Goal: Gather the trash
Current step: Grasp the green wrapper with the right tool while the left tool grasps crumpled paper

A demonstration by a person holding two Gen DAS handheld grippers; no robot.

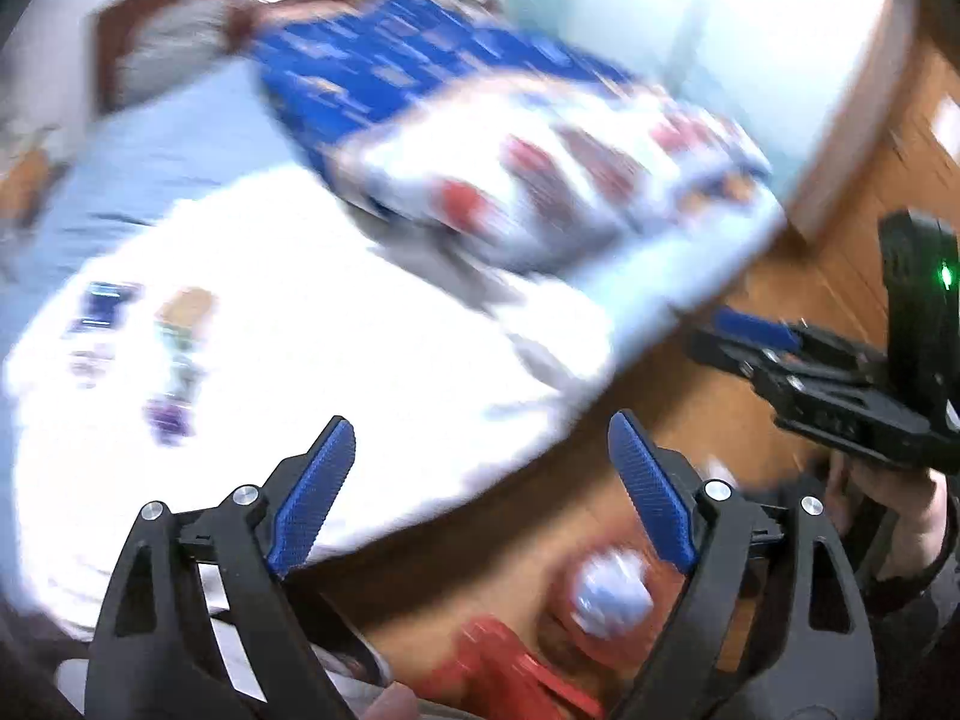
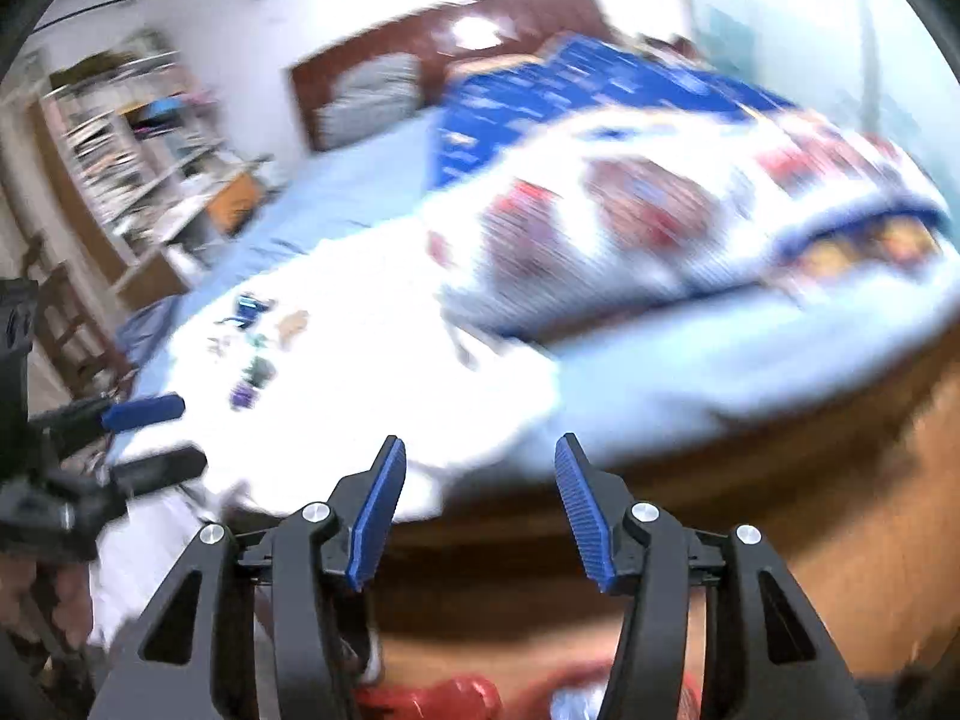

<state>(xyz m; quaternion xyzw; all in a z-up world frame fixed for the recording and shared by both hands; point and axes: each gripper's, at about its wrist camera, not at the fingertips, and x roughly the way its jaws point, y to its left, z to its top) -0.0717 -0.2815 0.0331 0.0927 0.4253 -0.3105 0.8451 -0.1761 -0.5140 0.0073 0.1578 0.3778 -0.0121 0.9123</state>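
Hovering over bed (image 1: 180,192) | left gripper (image 1: 480,492) & right gripper (image 2: 474,510) both released (empty) | small wrappers (image 2: 252,348), prob. trash, blurred

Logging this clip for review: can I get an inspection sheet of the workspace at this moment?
Surface: white sheet on a bed, blurred.
Job's things: small scraps on the sheet; red bin below holding a pale wad.
Clutter: patterned quilt.
Grippers: left gripper and right gripper both with jaws open, nothing between them.
Cables: nothing seen.
Surroundings: headboard, shelves, wooden floor.
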